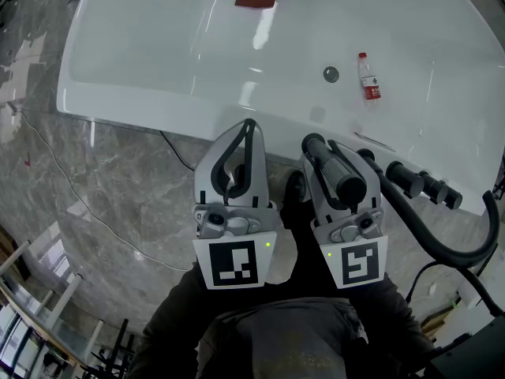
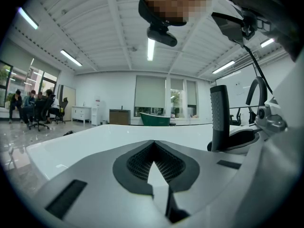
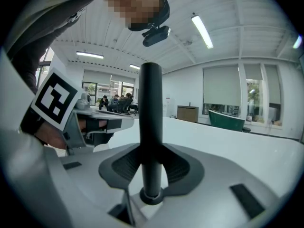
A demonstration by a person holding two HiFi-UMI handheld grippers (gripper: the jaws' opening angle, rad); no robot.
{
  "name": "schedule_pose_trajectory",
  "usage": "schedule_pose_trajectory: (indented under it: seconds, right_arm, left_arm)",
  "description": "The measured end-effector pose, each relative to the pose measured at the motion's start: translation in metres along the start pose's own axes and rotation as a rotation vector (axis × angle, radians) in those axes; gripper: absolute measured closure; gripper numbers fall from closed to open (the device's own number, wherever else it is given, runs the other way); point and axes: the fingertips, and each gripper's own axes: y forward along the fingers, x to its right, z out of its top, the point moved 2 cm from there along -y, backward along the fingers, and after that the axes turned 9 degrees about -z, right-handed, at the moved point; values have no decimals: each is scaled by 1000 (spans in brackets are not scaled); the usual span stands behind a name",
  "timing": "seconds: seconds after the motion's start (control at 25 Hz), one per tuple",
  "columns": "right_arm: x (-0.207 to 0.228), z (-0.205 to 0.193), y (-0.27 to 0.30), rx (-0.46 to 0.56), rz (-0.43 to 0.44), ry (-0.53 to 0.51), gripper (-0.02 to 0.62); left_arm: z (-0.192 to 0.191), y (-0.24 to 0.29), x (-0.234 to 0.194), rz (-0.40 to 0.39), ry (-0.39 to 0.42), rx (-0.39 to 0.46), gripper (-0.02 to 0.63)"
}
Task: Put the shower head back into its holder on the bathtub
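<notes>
With the right gripper (image 1: 318,144) clenched on the shower head (image 1: 344,177) near the tub (image 1: 142,93) rim and the left gripper (image 1: 249,126) clenched empty, swing gently toward the black fittings (image 1: 410,178) at 3 o'clock, likely the holder, keeping the hose (image 1: 442,249) slack.

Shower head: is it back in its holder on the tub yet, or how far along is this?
Done: the shower head is picked up, clamped in the right tongs, its hose trailing right. In hand: it hangs near the bathtub rim, apart from the black fittings there. Left: seating it in place and letting go. The left tongs are shut and empty.
</notes>
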Motion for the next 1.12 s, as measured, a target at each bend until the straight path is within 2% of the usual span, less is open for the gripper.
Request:
schedule_pose_trajectory:
  seconds: [1.12]
  right_arm:
    - [-3, 3, -1, 59, 12, -3, 454]
  left_arm:
    - [0, -3, -1, 9, -2, -5, 603]
